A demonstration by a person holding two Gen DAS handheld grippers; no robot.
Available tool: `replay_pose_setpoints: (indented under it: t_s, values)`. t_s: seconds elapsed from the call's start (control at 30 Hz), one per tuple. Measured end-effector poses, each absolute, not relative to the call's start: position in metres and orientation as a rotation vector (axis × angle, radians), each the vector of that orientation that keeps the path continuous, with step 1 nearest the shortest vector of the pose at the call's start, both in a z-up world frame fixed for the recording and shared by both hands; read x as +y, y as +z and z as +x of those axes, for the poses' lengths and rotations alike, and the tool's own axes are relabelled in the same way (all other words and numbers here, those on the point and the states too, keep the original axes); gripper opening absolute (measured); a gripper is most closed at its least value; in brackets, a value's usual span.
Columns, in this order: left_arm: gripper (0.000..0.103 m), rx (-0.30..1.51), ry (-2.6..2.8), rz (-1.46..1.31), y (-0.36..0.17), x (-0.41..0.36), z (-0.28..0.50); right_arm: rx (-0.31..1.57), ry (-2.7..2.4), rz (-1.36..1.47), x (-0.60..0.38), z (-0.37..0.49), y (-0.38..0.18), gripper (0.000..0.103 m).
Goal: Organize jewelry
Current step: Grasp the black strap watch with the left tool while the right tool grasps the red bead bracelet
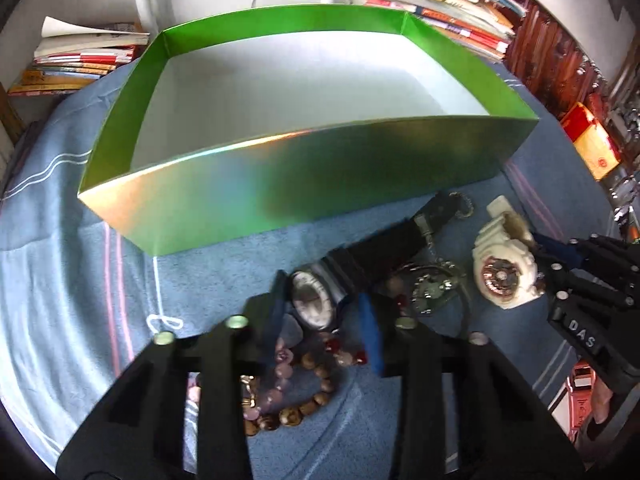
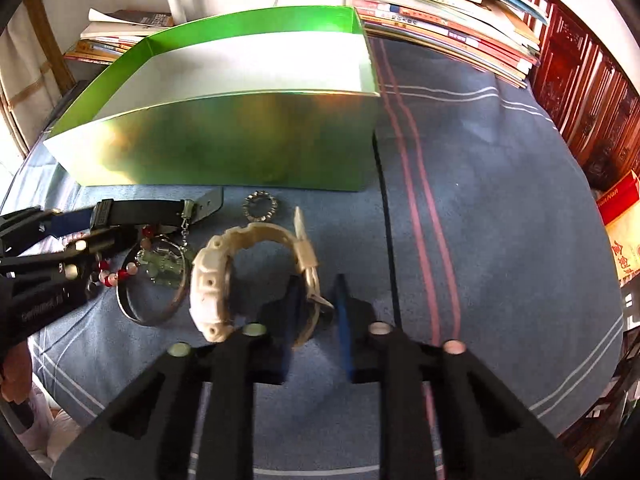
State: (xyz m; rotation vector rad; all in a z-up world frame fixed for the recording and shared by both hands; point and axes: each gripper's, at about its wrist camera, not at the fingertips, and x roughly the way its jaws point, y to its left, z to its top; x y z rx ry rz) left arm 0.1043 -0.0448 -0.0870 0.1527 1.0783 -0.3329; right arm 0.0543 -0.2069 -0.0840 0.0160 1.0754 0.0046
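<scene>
A black-strapped watch (image 1: 372,248) lies on the blue cloth in front of the empty green box (image 1: 240,196). My left gripper (image 1: 322,308) has its blue pads against both sides of the watch's round face. A white chunky watch (image 2: 212,280) lies to the right. My right gripper (image 2: 318,300) is closed over its strap near the buckle. The left wrist view shows the right gripper (image 1: 540,256) at that watch's right side. Brown and pink bead bracelets (image 1: 304,400) lie under the left gripper.
A silver bangle with a green charm (image 2: 156,280) and a small beaded ring (image 2: 262,203) lie between the watches. Stacks of books (image 2: 440,8) stand behind the box. Carved dark wood (image 2: 580,92) runs along the right.
</scene>
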Motion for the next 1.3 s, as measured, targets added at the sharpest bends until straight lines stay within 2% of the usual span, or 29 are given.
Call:
replay_pose_setpoints:
  t_s: [0.3, 0.7, 1.03, 1.3]
  values:
    - [0.017, 1.010, -0.311, 0.118, -0.062, -0.035, 0.094, 0.998, -0.006, 0.065, -0.218, 0.051, -0.062, 0.015]
    - [0.016, 0.877, -0.277, 0.057, -0.014, -0.007, 0.095, 0.987, 0.015, 0.099, -0.220, 0.058, -0.058, 0.015]
    - [0.017, 1.004, -0.279, 0.067, -0.050, -0.007, 0.097, 0.998, 0.064, 0.120, -0.207, 0.055, -0.062, 0.017]
    - [0.022, 1.033, -0.253, 0.020, -0.058, 0.002, 0.103, 0.924, 0.211, 0.065, -0.176, 0.038, -0.036, 0.021]
